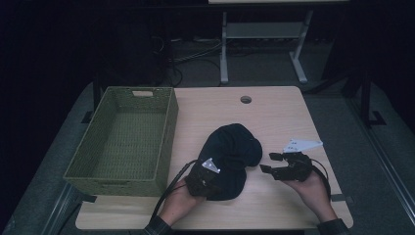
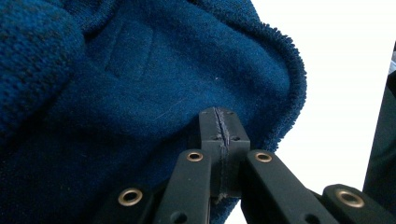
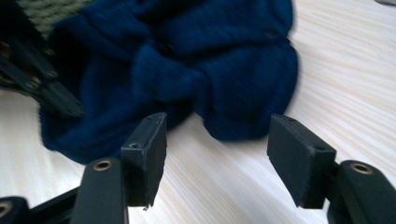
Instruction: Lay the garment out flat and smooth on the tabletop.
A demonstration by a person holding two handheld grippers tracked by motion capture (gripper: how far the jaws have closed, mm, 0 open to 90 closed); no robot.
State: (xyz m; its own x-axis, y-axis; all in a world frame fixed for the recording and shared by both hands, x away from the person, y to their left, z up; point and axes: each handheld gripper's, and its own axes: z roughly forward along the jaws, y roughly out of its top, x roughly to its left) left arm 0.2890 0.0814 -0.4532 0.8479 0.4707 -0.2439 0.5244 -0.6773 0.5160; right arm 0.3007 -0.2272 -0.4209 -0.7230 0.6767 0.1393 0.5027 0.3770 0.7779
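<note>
The left gripper's (image 2: 219, 128) fingers (image 2: 209, 126) are pressed flat together, pad against pad, with a thin line of dark blue knit running along the seam between them, so they are clamped on a fold of the blue garment (image 2: 140, 93). In the left gripper view the cloth spreads from the pads toward 9, 10 and 12 o'clock, and its fuzzy hem curves round at 2 o'clock against bright tabletop.

The right gripper's (image 3: 217, 144) fingers (image 3: 147, 149) stand wide apart and hold nothing; bare pale wood shows between the two pads. In its view the garment's (image 3: 196, 70) rumpled edge lies just beyond the fingertips at 12 o'clock, apart from them, and the other gripper's black linkage sits at 9 to 10 o'clock on the cloth.

From the high view, the left gripper (image 1: 208, 171) rests on the near-left part of the garment (image 1: 230, 152), held by the left hand (image 1: 181, 198). The right gripper (image 1: 269, 164), in the right hand (image 1: 311, 188), hovers just beside the garment at its 3 o'clock side. The garment lies bunched near the middle of the wooden table (image 1: 284, 112). A green woven basket (image 1: 169, 132) stands at the table's 9 o'clock side, close to the garment.
</note>
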